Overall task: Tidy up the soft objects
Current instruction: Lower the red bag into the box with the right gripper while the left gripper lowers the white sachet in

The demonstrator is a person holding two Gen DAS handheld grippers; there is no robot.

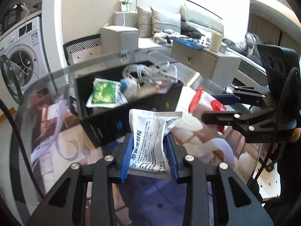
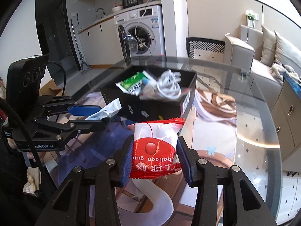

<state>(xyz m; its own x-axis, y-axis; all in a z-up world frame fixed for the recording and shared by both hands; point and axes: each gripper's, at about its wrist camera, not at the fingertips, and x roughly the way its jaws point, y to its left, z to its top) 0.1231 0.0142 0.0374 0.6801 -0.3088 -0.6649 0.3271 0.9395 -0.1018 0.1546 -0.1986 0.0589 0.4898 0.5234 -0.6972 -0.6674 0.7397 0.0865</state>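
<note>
My left gripper (image 1: 149, 158) is shut on a white sachet with black print (image 1: 150, 141), held just in front of a black open box (image 1: 105, 124) on the glass table. My right gripper (image 2: 155, 162) is shut on a red-and-white balloon glue packet (image 2: 155, 146), also just short of the box (image 2: 143, 111). Inside the box lie a green-and-white sachet (image 1: 103, 94), a coil of white cable (image 2: 169, 86) and other small packets. Each gripper shows in the other's view: the right one (image 1: 223, 107), the left one (image 2: 96, 114).
The round glass table (image 2: 244, 113) lies over a printed mat. A washing machine (image 2: 141, 30) with its door open stands behind. A sofa with cushions (image 1: 169, 22) and a low cabinet (image 1: 203, 60) stand beyond the table.
</note>
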